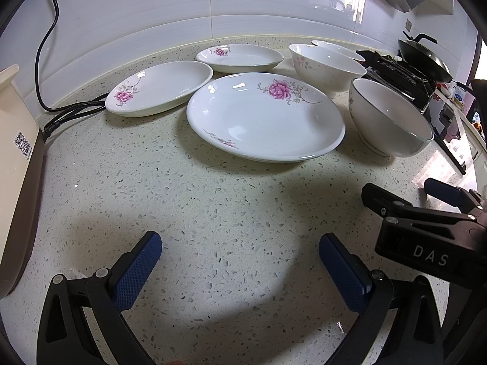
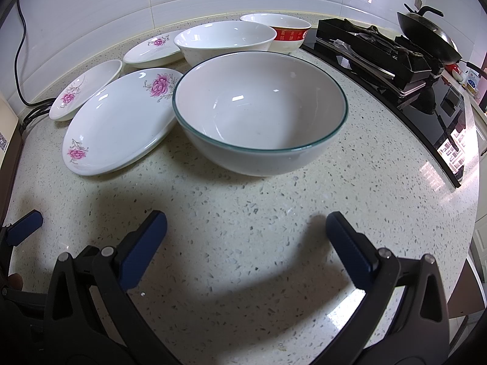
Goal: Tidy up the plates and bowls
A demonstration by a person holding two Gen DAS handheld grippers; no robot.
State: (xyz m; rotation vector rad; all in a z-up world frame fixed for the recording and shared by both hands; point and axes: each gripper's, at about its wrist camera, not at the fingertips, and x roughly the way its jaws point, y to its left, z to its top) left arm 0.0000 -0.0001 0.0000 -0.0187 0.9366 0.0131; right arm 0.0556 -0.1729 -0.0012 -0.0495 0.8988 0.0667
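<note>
Hovering over bare speckled countertop point(image 1: 213, 213), the left gripper point(image 1: 240, 246) has its blue-padded jaws spread wide with nothing between them, and the right gripper point(image 2: 246, 228) hangs likewise spread and empty just beside it, its tip showing at the right edge of the left wrist view. At the left edge stands a cream appliance point(image 1: 15, 167) with a printed code square, its black cable point(image 1: 45, 60) running up the white tiled wall point(image 1: 137, 9). Ahead of the left gripper, apart from it across open counter, lies the large flowered plate point(image 1: 264, 118); behind it to the left sits a smaller flowered plate point(image 1: 159, 88), and farther back a third flowered plate point(image 1: 240, 57), near the wall. Straight ahead of the right gripper stands the green-rimmed bowl point(image 2: 261, 112), upright, just beside the large plate's right edge. Behind it is a plain white bowl point(image 2: 225, 41), then a red-banded bowl point(image 2: 280, 32) nearest the wall. To the right the counter meets a black gas hob point(image 2: 380, 54), with a dark wok point(image 2: 429, 36) at its far end.
</note>
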